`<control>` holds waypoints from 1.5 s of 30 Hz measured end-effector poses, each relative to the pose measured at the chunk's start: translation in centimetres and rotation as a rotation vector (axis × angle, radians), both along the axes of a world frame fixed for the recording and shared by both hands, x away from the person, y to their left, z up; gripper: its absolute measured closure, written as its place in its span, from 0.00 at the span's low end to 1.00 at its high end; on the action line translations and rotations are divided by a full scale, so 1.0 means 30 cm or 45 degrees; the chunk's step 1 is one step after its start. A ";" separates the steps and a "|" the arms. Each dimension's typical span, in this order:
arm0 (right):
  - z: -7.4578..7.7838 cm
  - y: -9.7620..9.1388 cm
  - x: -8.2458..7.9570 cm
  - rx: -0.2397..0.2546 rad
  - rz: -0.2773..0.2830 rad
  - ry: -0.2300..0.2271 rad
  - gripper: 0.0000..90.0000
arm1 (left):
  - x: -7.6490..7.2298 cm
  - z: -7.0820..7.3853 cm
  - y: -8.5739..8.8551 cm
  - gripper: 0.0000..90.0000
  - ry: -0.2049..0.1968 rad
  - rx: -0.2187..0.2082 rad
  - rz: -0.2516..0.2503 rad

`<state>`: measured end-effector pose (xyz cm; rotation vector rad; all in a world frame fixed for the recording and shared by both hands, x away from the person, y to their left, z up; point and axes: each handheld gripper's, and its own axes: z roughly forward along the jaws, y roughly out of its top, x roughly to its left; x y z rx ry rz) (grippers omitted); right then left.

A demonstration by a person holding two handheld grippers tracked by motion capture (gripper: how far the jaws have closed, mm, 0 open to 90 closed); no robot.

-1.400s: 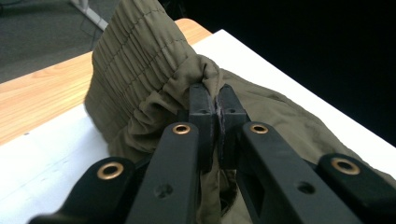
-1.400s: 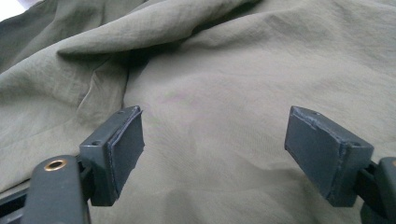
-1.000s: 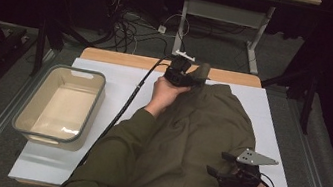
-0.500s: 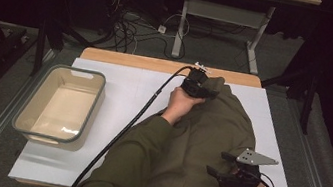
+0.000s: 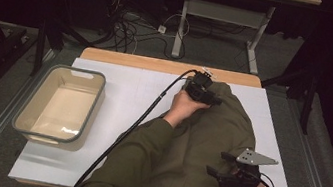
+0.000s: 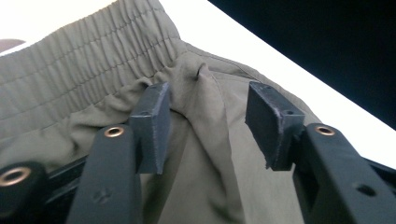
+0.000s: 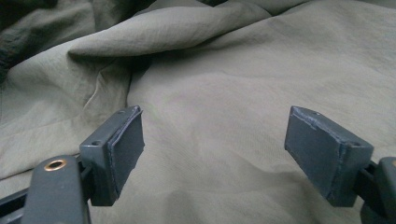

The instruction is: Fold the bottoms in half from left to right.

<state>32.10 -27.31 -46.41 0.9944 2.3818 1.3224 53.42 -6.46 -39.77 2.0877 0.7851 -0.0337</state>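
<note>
Both grippers stood open over the olive trousers (image 5: pixel 216 147) on the table's right half, the left gripper (image 6: pixel 205 126) having just released at the elastic waistband (image 6: pixel 79 70), seemingly to regrip; the right gripper (image 7: pixel 212 149) should pinch lower cloth squarely.

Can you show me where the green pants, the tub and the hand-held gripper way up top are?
green pants (image 5: pixel 221 132), high view, on the spread cloth in the middle.
tub (image 5: pixel 79 128), high view, on its right rim.
left hand-held gripper (image 5: pixel 213 100), high view, between its open tips, at the waistband.
</note>
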 end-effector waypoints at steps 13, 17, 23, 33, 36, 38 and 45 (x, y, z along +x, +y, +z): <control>-0.003 0.003 0.002 -0.018 0.001 -0.003 0.23 | -0.110 0.107 0.162 0.46 -0.118 0.081 -0.039; -0.004 0.004 0.003 -0.019 -0.001 0.004 0.23 | -0.156 0.109 0.233 0.46 -0.141 0.088 -0.047; -0.006 0.006 0.004 -0.028 -0.001 0.002 0.23 | -0.215 0.095 0.321 0.46 -0.164 0.118 -0.054; -0.009 0.009 0.005 -0.038 -0.007 0.009 0.23 | -0.315 0.037 0.434 0.46 -0.160 0.133 -0.078; -0.009 0.009 0.005 -0.038 -0.008 0.009 0.23 | -0.339 0.014 0.451 0.46 -0.162 0.143 -0.076; -0.009 0.009 0.005 -0.039 -0.006 0.006 0.23 | -0.356 -0.004 0.462 0.46 -0.163 0.148 -0.074; -0.010 0.010 0.006 -0.043 -0.002 0.006 0.23 | -0.386 -0.052 0.489 0.46 -0.153 0.152 -0.072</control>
